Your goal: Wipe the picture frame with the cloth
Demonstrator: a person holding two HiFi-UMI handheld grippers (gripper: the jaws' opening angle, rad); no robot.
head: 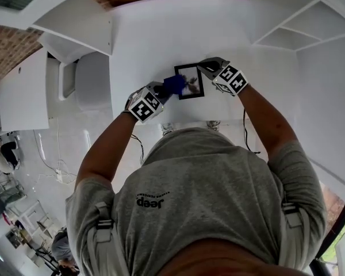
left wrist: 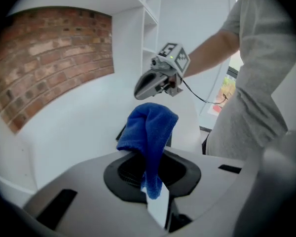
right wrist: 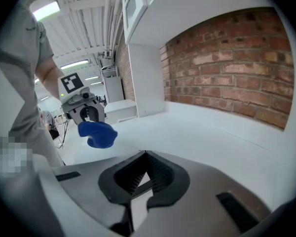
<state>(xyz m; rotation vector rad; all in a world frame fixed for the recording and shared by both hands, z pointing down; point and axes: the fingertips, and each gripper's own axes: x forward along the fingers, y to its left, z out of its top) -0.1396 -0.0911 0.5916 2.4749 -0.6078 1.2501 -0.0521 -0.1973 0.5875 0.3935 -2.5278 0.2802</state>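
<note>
- the picture frame (head: 191, 82) is near the middle of the white table (head: 144, 33); it is small, with a thin black border around a dark print.
- the blue cloth (head: 173, 84) touches its 9 o'clock edge, bunched and pinched tight in the left gripper (head: 163, 92).
- the right gripper (head: 206, 68), jaws nearly together with nothing seen between them, sits at the 1 o'clock corner.
- to wipe well, i think: steady that corner and slide the cloth flat toward 3 o'clock with light pressure.

Bright, even light, soft shadows; heavy fisheye warping and dark vignetted edges throughout.
</note>
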